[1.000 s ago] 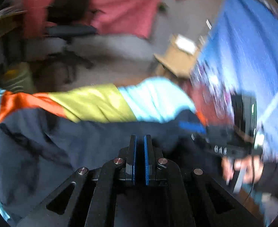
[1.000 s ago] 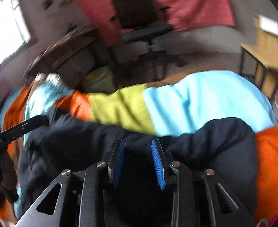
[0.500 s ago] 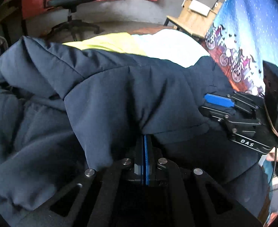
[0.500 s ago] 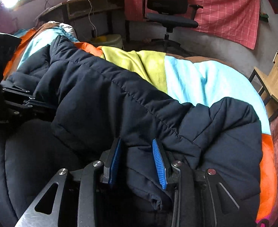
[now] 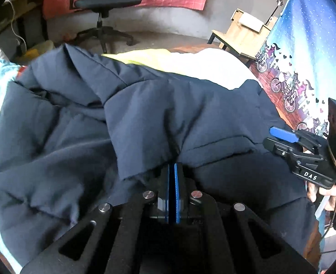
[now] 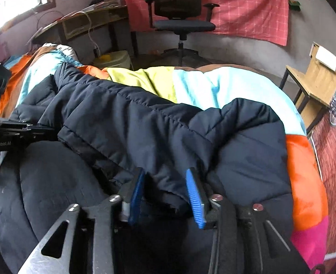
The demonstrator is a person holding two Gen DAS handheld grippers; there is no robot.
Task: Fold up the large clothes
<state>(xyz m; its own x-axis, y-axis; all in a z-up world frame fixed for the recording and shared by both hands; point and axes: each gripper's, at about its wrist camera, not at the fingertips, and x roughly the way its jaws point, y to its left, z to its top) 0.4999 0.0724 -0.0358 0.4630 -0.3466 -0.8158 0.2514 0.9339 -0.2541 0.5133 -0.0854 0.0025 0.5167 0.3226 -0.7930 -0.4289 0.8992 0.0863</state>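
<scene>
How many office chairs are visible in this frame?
1. The chair stands on the floor beyond the bed, against the red cloth on the far wall. Others may be hidden outside the view.
</scene>
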